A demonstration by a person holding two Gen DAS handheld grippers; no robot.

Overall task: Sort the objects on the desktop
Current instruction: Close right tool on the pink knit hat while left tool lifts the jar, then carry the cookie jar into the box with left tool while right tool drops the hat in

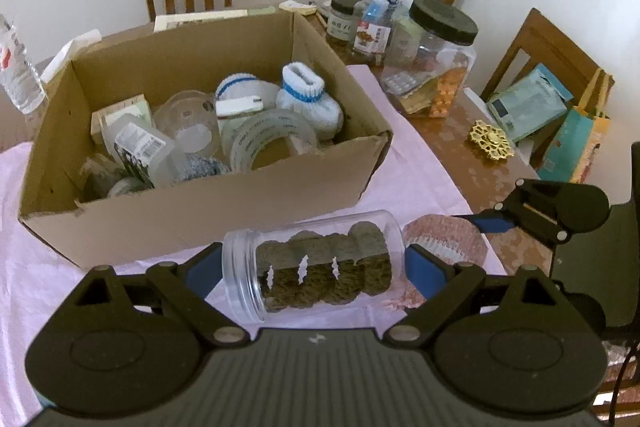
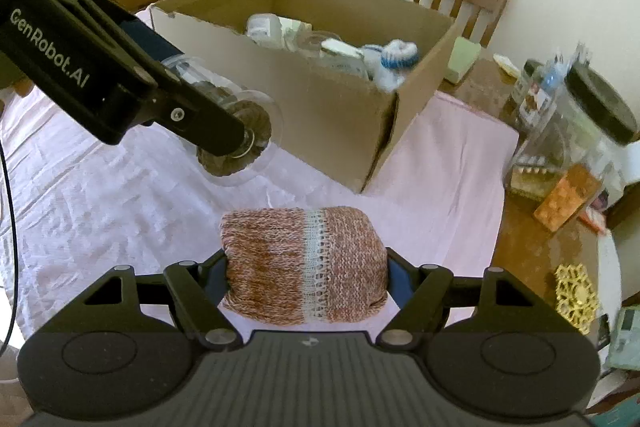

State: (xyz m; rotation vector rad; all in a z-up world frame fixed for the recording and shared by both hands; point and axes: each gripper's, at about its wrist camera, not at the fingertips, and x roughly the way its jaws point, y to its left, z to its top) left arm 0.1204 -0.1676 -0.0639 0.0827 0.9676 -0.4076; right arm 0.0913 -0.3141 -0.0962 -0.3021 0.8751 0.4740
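I hold a clear jar (image 1: 316, 267) of brown knitted rounds sideways, and a pink-orange knitted roll (image 2: 304, 263) with a pale lace band, near my open cardboard box (image 1: 192, 223).

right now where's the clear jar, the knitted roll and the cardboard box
clear jar (image 1: 316, 263), left wrist view, middle of its see-through side
knitted roll (image 2: 302, 263), right wrist view, on the pale lace stripe
cardboard box (image 1: 224, 203), left wrist view, its near outer wall

Table: brown wooden table (image 1: 472, 155), partly under pink cloth (image 1: 404, 147).
On cloth: cardboard box (image 1: 200, 215).
On bare wood: lidded jars (image 1: 432, 63), gold ornament (image 1: 492, 139), possibly a coaster.
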